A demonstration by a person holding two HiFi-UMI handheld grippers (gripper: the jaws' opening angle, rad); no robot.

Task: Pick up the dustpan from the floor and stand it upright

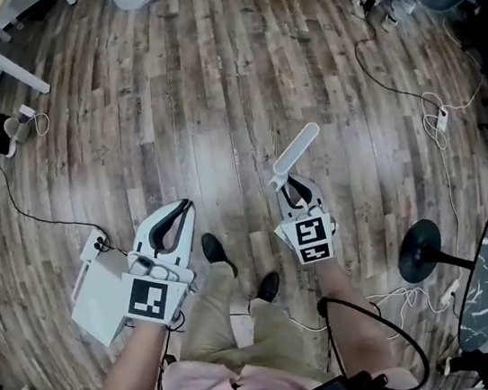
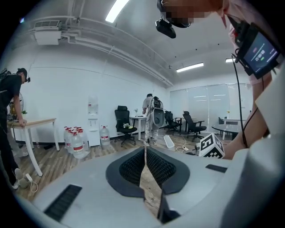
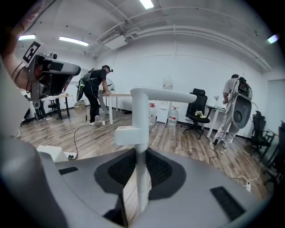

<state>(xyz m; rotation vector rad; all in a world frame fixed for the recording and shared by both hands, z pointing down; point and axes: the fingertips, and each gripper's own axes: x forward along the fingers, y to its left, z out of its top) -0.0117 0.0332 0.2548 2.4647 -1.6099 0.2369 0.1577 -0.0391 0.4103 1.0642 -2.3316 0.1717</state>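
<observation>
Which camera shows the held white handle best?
The right gripper view: the white handle stands large, clamped between the jaws. The head view shows it smaller, poking from the right gripper; the left gripper view shows only a tiny distant piece.

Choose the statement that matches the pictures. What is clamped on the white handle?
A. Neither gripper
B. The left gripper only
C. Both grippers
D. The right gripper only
D: the right gripper has its jaws pressed on either side of the white handle, which sticks out past them, while the left gripper has its jaws together with nothing between them.
</observation>
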